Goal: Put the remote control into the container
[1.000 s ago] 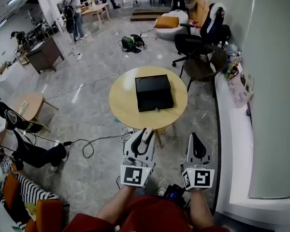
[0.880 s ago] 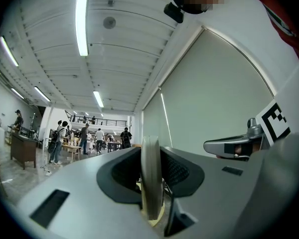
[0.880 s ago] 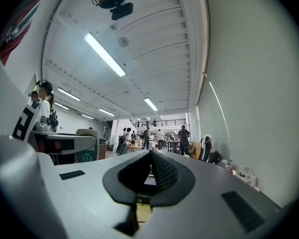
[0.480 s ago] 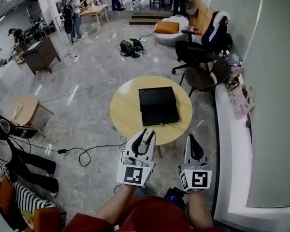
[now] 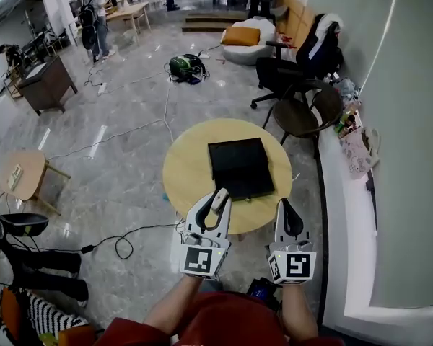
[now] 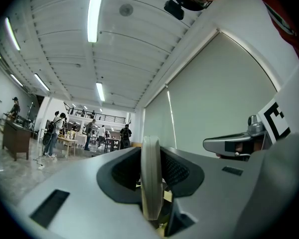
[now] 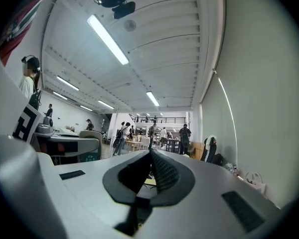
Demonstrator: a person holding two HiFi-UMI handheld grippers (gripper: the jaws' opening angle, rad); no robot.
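Note:
A pale grey remote control (image 5: 218, 200) stands edge-on between the jaws of my left gripper (image 5: 216, 202), which is shut on it. In the left gripper view the remote (image 6: 150, 183) fills the gap between the dark pads (image 6: 175, 171). My right gripper (image 5: 286, 210) hangs beside it, jaws shut with nothing in them; the right gripper view shows its pads (image 7: 162, 172) meeting. Both grippers hover just short of the near edge of a round wooden table (image 5: 184, 171). On the table lies the container, a flat black box (image 5: 239, 168), closed as far as I can see.
A black office chair (image 5: 292, 67) and a small dark round table (image 5: 303, 110) stand behind the wooden table at the right. A white ledge (image 5: 353, 215) runs along the right wall. A black cable (image 5: 126, 240) trails on the floor at left, near a low wooden table (image 5: 22, 175).
The round table and black box have drawn nearer to the grippers as the view moved forward. Both grippers keep their pose, the left still holding the remote.

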